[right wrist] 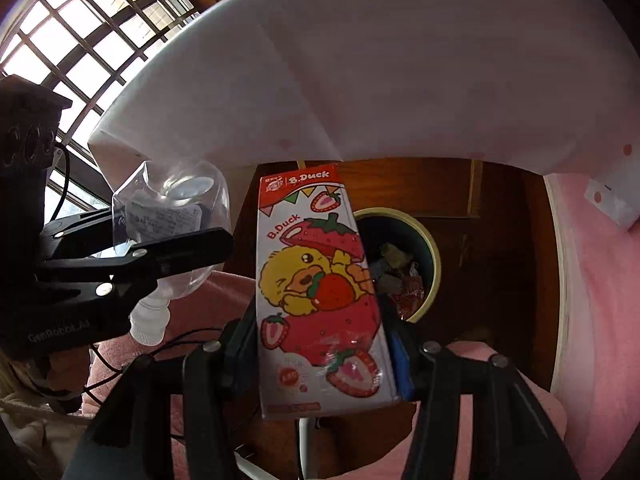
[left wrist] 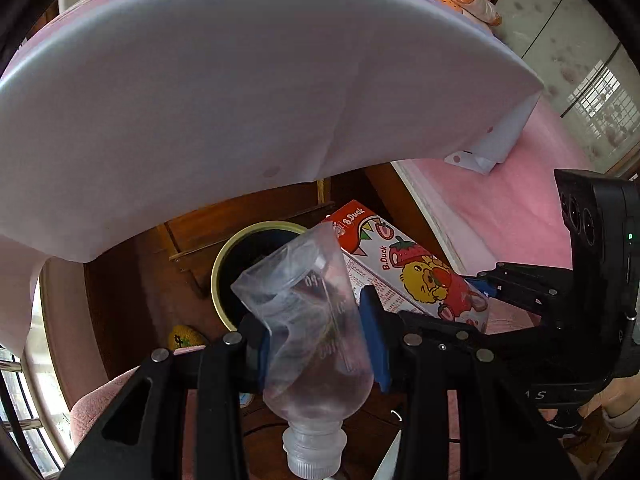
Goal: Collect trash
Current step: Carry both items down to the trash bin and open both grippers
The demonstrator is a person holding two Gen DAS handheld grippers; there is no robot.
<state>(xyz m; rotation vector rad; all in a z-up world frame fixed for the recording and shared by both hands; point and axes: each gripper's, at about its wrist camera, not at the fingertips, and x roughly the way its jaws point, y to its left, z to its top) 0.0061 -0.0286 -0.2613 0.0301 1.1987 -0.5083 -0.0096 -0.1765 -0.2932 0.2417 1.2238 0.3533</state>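
My left gripper [left wrist: 316, 340] is shut on a crushed clear plastic bottle [left wrist: 312, 320], whose white cap points back at the camera. To its right, my right gripper [left wrist: 468, 300] holds a red and white B.Duck strawberry carton [left wrist: 404, 264]. In the right wrist view the carton [right wrist: 320, 288] stands upright between the right gripper's [right wrist: 320, 352] blue pads. The left gripper [right wrist: 168, 224] with the bottle [right wrist: 176, 200] is at the left. Below both sits a round bin with a pale yellow rim [left wrist: 218, 276], [right wrist: 434, 264], dark inside and holding wrappers.
A white cloth [left wrist: 240, 80] hangs over the scene above the bin, also filling the top of the right wrist view [right wrist: 400, 60]. A pink bed surface [left wrist: 500, 200] lies at the right, dark wooden furniture [right wrist: 460, 188] stands behind the bin, and a barred window [right wrist: 80, 40] is at the left.
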